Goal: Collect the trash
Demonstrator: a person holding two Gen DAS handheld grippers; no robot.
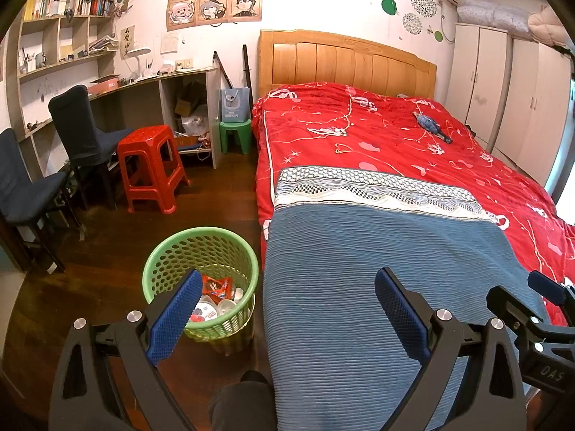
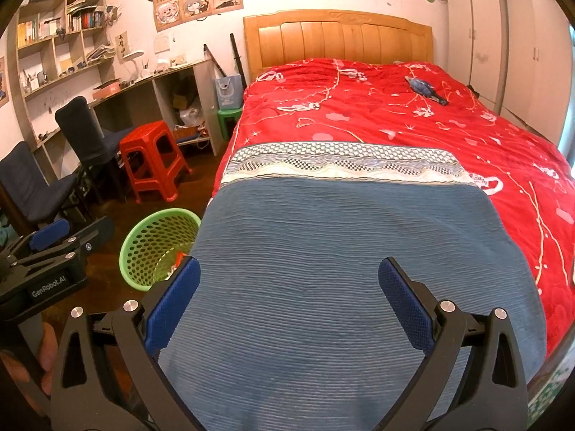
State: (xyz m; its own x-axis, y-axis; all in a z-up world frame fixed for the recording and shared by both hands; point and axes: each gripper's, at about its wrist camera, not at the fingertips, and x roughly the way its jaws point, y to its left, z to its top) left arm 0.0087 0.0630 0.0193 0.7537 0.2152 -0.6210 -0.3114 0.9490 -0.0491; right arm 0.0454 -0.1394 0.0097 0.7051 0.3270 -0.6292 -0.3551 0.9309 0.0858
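Note:
A green perforated trash basket (image 1: 169,262) stands on the dark wood floor beside the bed; it also shows in the right wrist view (image 2: 151,248). It holds red wrappers and white cups (image 1: 219,298). My left gripper (image 1: 287,318) is open and empty, held above the basket's right side and the blue blanket (image 1: 377,287). My right gripper (image 2: 289,303) is open and empty above the blue blanket (image 2: 323,251). The left gripper (image 2: 54,248) shows at the right wrist view's left edge.
The bed has a red quilt (image 1: 395,136) with a small blue object (image 1: 431,127) on it. A red stool (image 1: 151,165), two dark chairs (image 1: 82,133), a green stool (image 1: 235,134) and a desk with shelves (image 1: 64,54) stand left. Wardrobes (image 1: 503,86) stand right.

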